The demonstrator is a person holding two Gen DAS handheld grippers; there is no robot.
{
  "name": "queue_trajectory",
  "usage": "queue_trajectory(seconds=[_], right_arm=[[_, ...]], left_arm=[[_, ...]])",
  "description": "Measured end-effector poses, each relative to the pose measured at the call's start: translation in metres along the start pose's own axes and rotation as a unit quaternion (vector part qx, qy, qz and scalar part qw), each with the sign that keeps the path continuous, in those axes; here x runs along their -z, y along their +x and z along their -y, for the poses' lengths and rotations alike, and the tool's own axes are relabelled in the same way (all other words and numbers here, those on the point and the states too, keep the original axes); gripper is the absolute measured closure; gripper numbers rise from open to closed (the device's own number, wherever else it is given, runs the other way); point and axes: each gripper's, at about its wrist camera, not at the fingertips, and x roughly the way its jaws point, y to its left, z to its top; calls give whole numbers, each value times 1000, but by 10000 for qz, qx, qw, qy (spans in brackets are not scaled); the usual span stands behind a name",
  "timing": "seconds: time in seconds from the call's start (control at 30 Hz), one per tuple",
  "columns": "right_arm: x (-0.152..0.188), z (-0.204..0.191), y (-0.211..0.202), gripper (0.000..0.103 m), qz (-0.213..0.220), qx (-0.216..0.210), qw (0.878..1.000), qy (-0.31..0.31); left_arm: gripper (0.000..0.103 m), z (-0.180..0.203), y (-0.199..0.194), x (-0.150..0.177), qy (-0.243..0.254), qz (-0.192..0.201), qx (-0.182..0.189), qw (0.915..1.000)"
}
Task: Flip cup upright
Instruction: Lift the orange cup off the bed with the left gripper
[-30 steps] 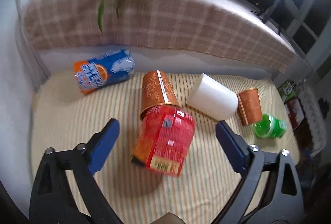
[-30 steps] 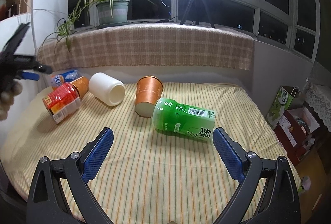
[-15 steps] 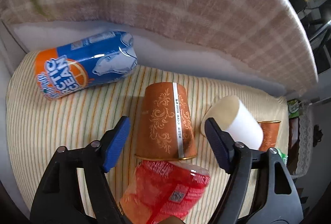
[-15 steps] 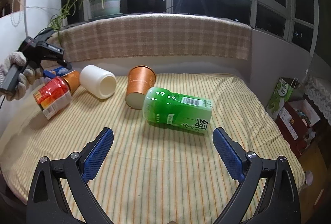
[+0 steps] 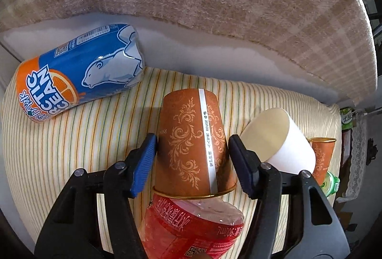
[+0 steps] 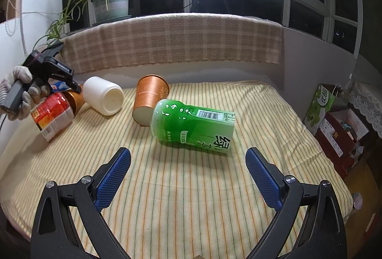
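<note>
Left gripper (image 5: 193,152): ribbed blue pads pressed to both flanks of the brown paper cup (image 5: 193,144), gripping it.
Brown paper cup: tapered, scroll-printed, on its side near the back left corner of the bed (image 5: 71,139), its gold rim against the red-labelled plastic bottle (image 5: 191,228).
Right gripper (image 6: 188,175): fingers spread wide, holding nothing, above the front of the striped cloth.
Around it: glossy blue can (image 5: 78,70) at the left edge; smooth white cylindrical cup (image 5: 279,142) lying just beside the right pad; green bottle (image 6: 193,126) mid-bed beside a second brown cup (image 6: 149,99).
</note>
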Motion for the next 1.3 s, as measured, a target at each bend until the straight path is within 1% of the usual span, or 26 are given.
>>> queue_trajectory(seconds=[0.03, 0.1, 0.13, 0.27, 0.47, 0.6, 0.73, 0.77, 0.8, 0.87, 0.9, 1.03, 1.07, 1.17, 1.23, 1.27, 1.3], right_arm=[[0, 1, 0, 6, -1, 2, 10000, 11], [1, 2, 0, 6, -1, 7, 10000, 23], [1, 2, 0, 6, -1, 12, 10000, 21], [1, 3, 0, 6, -3, 33, 10000, 25], [2, 5, 0, 6, -8, 31, 10000, 33], [2, 6, 1, 6, 1, 8, 10000, 45], [2, 6, -1, 6, 30, 4, 10000, 45], [2, 7, -2, 6, 36, 1, 10000, 51], [2, 7, -2, 6, 42, -5, 10000, 56], [2, 7, -5, 6, 64, -21, 10000, 55], [2, 7, -6, 6, 76, -23, 10000, 57], [0, 6, -12, 6, 132, -34, 9999, 50], [0, 6, -13, 6, 145, -34, 9999, 48], [0, 7, -17, 6, 180, -59, 9998, 74], [0, 8, -20, 6, 197, -94, 9997, 107], [-1, 9, -21, 6, 203, -124, 9996, 121], [-1, 10, -22, 6, 210, -156, 9996, 129]], left_arm=[[40, 5, -2, -7, -11, 1, -15, 10000], [40, 6, -6, -9, -1, 53, -55, 10000], [41, 6, -10, -15, 5, 66, -59, 10000], [41, 11, -25, -19, 105, 223, -132, 9996], [41, 16, -48, -23, 106, 442, -169, 9988], [41, 15, -70, -23, 155, 592, -191, 9979], [41, 23, -98, -19, 273, 747, -173, 9967], [41, 21, -106, -27, 312, 780, -185, 9963], [41, 18, -111, -27, 342, 817, -183, 9959], [41, 18, -121, -21, 383, 886, -163, 9952], [41, 16, -120, -22, 401, 904, -158, 9950], [41, 37, -141, -5, 607, 983, -101, 9933], [41, 38, -137, -4, 687, 991, -102, 9926], [41, 54, -148, 16, 901, 948, 2, 9914], [41, 66, -145, 33, 1117, 886, 74, 9898], [41, 83, -137, 36, 1271, 838, 75, 9883], [41, 91, -132, 42, 1415, 787, 79, 9868]])
